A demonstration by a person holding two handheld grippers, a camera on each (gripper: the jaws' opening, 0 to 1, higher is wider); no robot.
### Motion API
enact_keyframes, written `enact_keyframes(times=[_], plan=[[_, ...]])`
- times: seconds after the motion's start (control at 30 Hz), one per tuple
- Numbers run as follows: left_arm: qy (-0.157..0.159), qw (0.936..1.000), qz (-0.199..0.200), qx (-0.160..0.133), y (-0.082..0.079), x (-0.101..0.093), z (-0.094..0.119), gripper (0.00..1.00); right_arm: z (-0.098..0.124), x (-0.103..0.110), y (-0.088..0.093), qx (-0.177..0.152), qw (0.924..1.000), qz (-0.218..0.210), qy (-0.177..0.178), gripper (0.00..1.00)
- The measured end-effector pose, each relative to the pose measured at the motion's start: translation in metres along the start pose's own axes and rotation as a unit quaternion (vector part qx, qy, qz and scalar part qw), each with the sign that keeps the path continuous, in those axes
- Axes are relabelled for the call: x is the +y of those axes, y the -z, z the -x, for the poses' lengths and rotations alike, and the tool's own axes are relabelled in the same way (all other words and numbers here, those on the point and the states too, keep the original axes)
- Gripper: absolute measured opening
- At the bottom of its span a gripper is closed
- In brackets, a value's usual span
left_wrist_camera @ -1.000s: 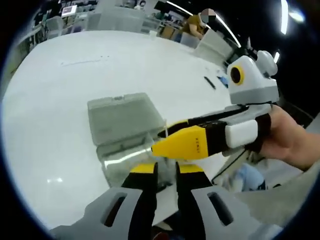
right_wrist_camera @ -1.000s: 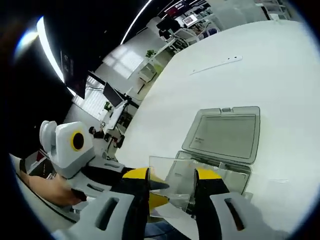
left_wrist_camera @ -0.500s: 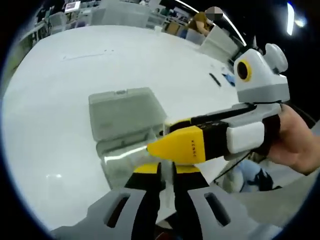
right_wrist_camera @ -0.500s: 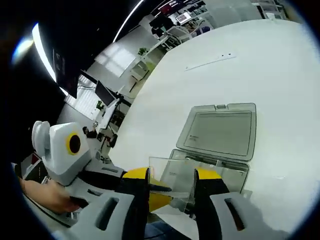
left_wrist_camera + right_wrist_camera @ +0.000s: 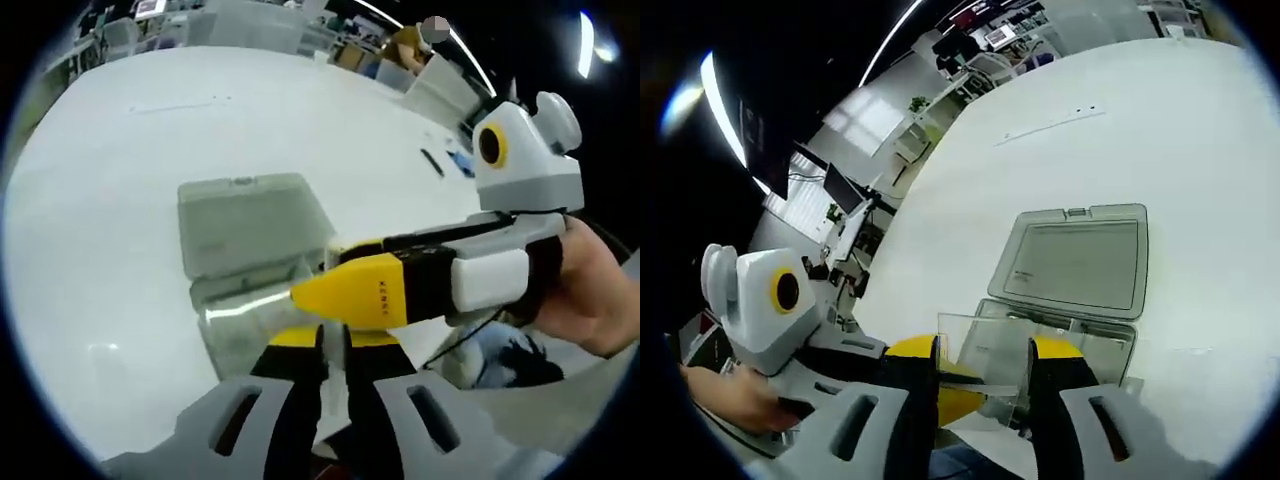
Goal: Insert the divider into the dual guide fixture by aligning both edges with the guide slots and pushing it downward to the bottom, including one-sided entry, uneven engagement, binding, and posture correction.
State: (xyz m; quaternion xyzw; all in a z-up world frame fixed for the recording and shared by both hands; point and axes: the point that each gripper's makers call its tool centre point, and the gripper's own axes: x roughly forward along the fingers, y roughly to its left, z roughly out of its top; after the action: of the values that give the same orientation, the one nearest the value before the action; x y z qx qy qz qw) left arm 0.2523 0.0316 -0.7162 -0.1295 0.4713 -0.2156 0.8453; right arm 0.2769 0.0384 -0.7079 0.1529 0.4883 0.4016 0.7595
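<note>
The fixture is a clear grey plastic box (image 5: 1065,340) with its hinged lid (image 5: 1080,255) lying open flat behind it on the white table. A clear divider plate (image 5: 985,345) stands over the box's near end, spanning the gap between the yellow tips of my right gripper (image 5: 983,352), which is shut on it. My left gripper (image 5: 958,392) comes in from the left at the plate's lower corner. In the left gripper view, my left gripper (image 5: 334,345) has its jaws nearly together on a thin pale edge. The right gripper (image 5: 360,290) crosses just above, over the box (image 5: 240,330) and lid (image 5: 245,220).
A hand (image 5: 590,300) holds the right gripper; another hand (image 5: 730,385) holds the left. The white table (image 5: 120,150) stretches wide around the box. A small dark pen-like item (image 5: 420,163) lies far right, with desks and monitors (image 5: 850,190) beyond the table.
The left gripper's jaws have drawn closer together. Both views have shifted slightly; the divider stays between the right gripper's jaws over the box.
</note>
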Motion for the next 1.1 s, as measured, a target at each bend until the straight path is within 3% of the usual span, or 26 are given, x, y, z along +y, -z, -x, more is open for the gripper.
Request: enact_keyframes(times=[0.63,1.1], plan=[[0.024,0.9995,0.020,0.009,0.002,-0.003,0.003,0.01,0.002,0.003,0.003,-0.008,0.9999,-0.012,-0.006,0.30],[0.044,0.9984,0.005,0.035,0.006,-0.010,0.002,0.00,0.007,0.001,0.006,-0.020,0.9996,-0.017,-0.013,0.31]])
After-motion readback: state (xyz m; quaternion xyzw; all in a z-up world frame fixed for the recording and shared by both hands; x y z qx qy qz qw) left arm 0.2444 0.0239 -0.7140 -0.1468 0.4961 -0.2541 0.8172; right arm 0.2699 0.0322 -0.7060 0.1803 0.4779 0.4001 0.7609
